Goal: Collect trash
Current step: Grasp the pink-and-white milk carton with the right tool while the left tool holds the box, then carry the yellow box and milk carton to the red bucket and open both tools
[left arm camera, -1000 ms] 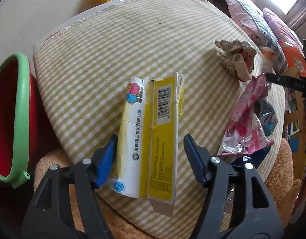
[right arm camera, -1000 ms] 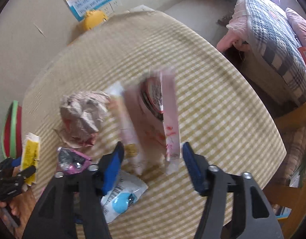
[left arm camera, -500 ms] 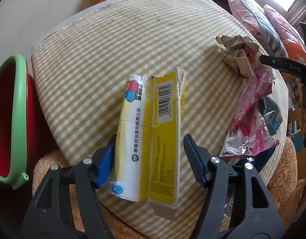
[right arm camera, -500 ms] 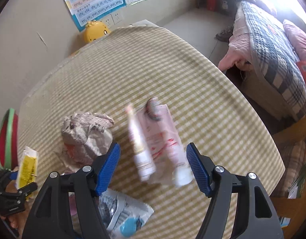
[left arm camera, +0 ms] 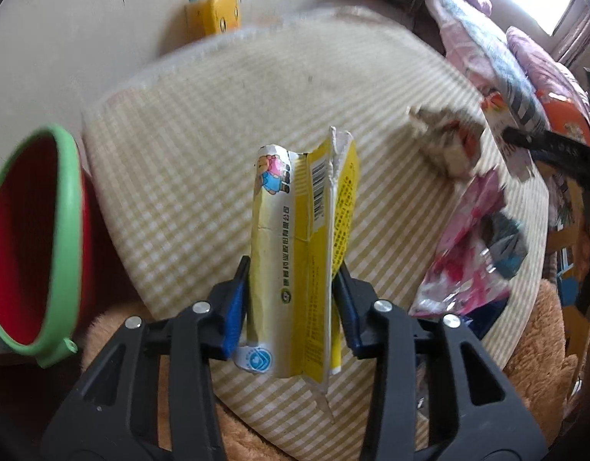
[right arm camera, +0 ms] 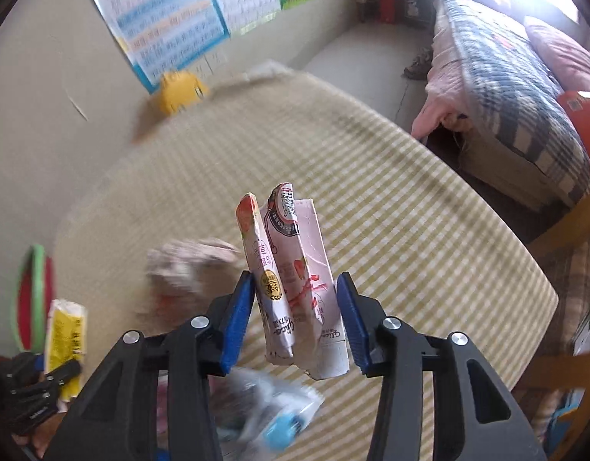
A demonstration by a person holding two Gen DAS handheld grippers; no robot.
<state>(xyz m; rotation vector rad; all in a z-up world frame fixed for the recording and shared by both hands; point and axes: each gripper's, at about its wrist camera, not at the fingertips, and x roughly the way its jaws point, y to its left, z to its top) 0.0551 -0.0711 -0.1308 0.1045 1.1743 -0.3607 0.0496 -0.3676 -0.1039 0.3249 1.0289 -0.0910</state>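
Left gripper: your left gripper (left arm camera: 293,299) was clamped on the flattened yellow carton (left arm camera: 300,253), its blue pads (left arm camera: 235,307) pressed against the carton's two long edges.
Yellow carton: it stood on end between the pads, barcode side towards the camera, the torn top up and the lower end hanging below the fingers. It looked raised off the checked tablecloth (left arm camera: 187,161); whether it touched the cloth, you could not tell from this view.
Right gripper: your right gripper (right arm camera: 295,315) was closed on the crushed pink carton (right arm camera: 295,280), a blue pad on each side of its lower half.
Pink carton: it pointed up and away from the camera, its folded top tilted slightly left, above the tablecloth (right arm camera: 410,230).
Red bin: the red bin with the green rim (left arm camera: 37,238) sat at the table's left edge, close beside your left gripper; in the right wrist view only a sliver of it (right arm camera: 33,299) showed at far left.
Crumpled paper: a ball of crumpled paper (left arm camera: 448,146) lay on the cloth towards the right side, blurred in both views (right arm camera: 195,265).
Pink wrapper: a shiny pink wrapper (left arm camera: 467,253) lay near the table's right edge, just in front of the paper ball.
Blue and white wrapper: another wrapper (right arm camera: 271,418), blurred, lay under your right gripper.
Yellow toy: a yellow toy (left arm camera: 222,15) sat against the wall beyond the table's far edge.
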